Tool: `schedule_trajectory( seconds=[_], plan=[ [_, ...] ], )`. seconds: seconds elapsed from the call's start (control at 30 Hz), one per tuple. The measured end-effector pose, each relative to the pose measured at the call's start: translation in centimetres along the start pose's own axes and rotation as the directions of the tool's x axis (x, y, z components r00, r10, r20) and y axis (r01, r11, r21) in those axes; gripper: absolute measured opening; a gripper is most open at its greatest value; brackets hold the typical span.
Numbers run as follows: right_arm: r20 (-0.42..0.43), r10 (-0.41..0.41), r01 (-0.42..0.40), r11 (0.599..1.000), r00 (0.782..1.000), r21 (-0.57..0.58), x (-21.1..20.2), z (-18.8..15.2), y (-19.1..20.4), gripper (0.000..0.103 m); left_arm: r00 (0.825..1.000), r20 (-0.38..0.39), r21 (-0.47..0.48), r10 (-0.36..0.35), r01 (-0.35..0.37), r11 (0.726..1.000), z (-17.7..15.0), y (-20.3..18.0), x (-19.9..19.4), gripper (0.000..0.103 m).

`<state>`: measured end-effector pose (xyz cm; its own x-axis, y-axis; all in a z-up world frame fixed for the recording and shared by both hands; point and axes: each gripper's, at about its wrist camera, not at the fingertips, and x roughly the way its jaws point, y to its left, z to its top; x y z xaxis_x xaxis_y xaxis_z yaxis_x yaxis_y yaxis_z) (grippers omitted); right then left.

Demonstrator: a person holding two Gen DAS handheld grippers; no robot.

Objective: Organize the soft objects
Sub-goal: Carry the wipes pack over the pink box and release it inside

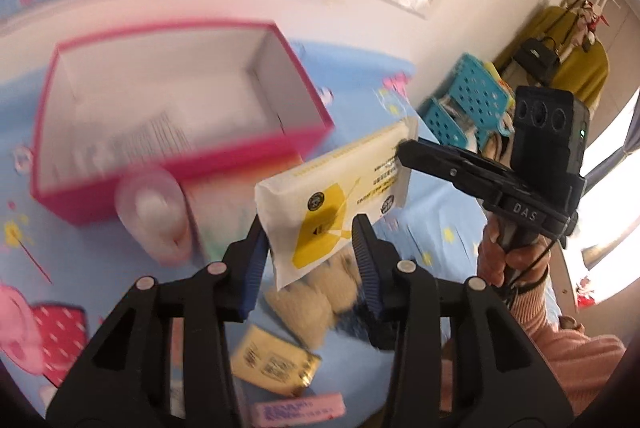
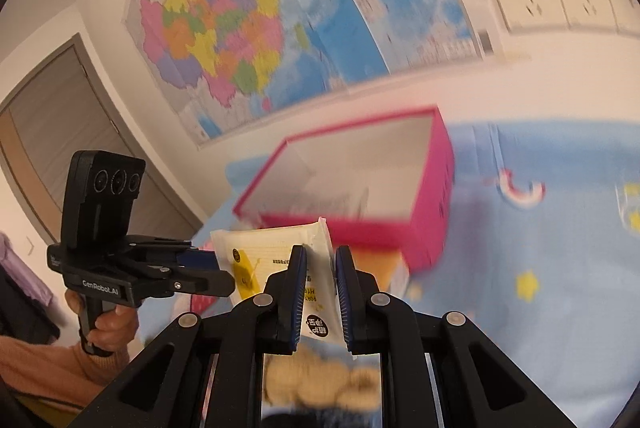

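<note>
Both grippers (image 1: 310, 244) (image 2: 320, 292) pinch one tissue pack (image 1: 340, 188) before one pink box (image 1: 160, 116)

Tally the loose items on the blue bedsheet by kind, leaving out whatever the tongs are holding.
Open pink cardboard box: 1
Beige knitted soft items: 2
Flat yellow packet: 1
Flat pink packet: 1
Clear plastic cup, blurred: 1
Total: 6
</note>
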<state>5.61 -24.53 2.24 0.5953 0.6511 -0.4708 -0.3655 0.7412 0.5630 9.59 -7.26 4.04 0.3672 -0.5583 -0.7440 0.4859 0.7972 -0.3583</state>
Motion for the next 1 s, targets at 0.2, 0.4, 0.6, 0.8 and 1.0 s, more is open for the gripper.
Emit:
schedule_trajectory(
  seconds=[0.2,0.4,0.6,0.8,1.0],
  plan=[
    [0.049,0.001,0.0,1.0,0.999,-0.017,1.8,4.3,0.0,0.015,0.996,0.037,0.002,0.08,-0.08,0.997,4.5,0.6,0.1,0.044],
    [0.051,-0.017,0.017,1.0,0.999,0.009,4.4,6.7,-1.4,0.015,0.994,0.025,-0.044,0.103,-0.102,0.994,7.7,2.4,1.7,0.044],
    [0.011,-0.05,0.049,0.997,0.999,0.061,7.1,6.8,-3.2,0.015,0.993,-0.038,-0.103,0.115,-0.119,0.988,9.7,4.8,5.2,0.045],
    [-0.041,-0.097,0.101,0.989,0.994,0.105,8.7,6.2,-4.9,0.015,0.985,-0.11,-0.118,0.133,-0.146,0.982,9.8,5.7,8.1,0.045],
    [-0.034,-0.209,0.211,0.974,0.977,0.077,8.6,6.2,-4.3,0.04,0.974,-0.157,-0.132,0.16,-0.182,0.974,9.8,6.3,9.4,0.049]
  ],
)
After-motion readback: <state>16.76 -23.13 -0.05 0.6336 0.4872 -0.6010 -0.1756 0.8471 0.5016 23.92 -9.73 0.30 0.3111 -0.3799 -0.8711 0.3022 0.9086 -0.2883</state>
